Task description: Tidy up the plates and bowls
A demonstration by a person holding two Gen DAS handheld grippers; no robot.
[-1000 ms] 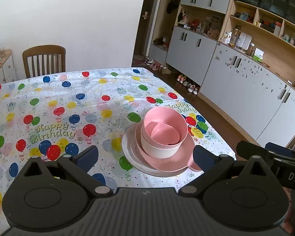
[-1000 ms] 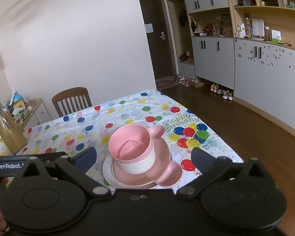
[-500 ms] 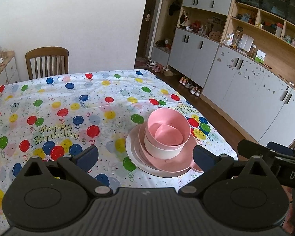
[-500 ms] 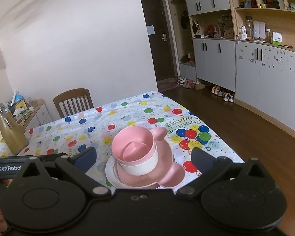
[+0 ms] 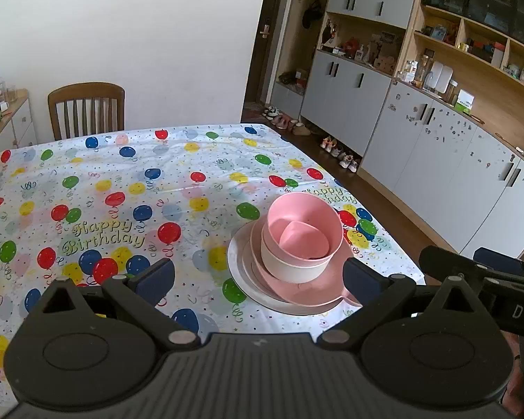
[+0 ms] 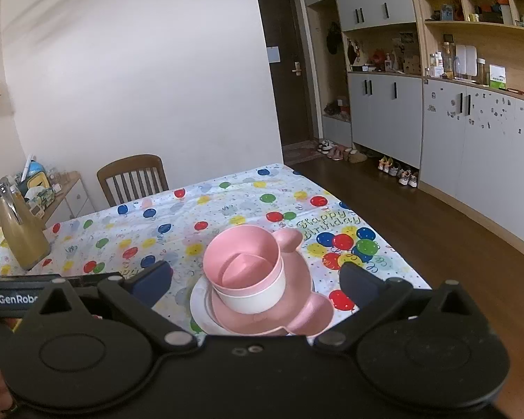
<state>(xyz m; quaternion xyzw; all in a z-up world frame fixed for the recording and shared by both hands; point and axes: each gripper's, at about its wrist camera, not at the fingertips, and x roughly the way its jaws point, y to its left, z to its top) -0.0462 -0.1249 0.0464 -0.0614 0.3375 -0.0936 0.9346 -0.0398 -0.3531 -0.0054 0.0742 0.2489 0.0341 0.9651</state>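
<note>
Left wrist view shows the left gripper [image 5: 258, 276] with its jaws wide apart and holding nothing, above the near edge of the table [image 5: 129, 188]. The right gripper [image 6: 255, 281] is also wide and empty. The stack sits near the table's right corner: a pink bowl [image 5: 304, 225] is nested in a white bowl [image 5: 290, 262], which stands on a pink plate [image 5: 307, 291] with ear-shaped lobes, over a white plate [image 5: 241, 269]. The bowls sit off-centre on the plates. If one gripper lifts the top bowl fast, I think the white bowl may come up with it, or the plates may slide toward the table edge on the smooth tablecloth [image 5: 97, 234].
</note>
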